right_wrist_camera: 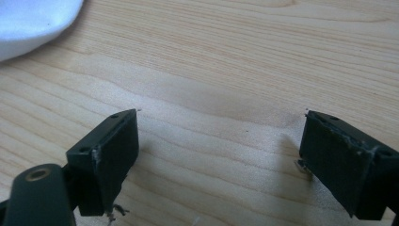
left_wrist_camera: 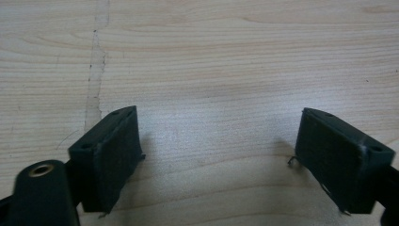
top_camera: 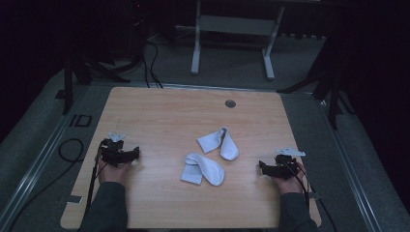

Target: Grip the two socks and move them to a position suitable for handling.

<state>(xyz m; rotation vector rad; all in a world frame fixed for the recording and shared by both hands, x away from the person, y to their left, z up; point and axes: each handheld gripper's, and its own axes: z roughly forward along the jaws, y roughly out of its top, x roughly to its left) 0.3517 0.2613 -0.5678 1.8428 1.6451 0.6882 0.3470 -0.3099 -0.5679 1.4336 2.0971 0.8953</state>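
Bare table [top_camera: 159,111] between left gripper [top_camera: 136,153] and right gripper [top_camera: 261,166], passable except two white socks [top_camera: 212,154] mid-table (touching each other); far half free.

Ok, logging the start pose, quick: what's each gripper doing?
Left gripper: open, holding nothing.
Right gripper: open, holding nothing.

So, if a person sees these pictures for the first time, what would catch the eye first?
Most likely the two white socks lying crumpled in the middle of the wooden table, touching or nearly touching, bright in a dim room. Next, the left gripper and the right gripper, each in a hand near the table's front corners, one on either side of the socks. Both have jaws wide open over bare wood.
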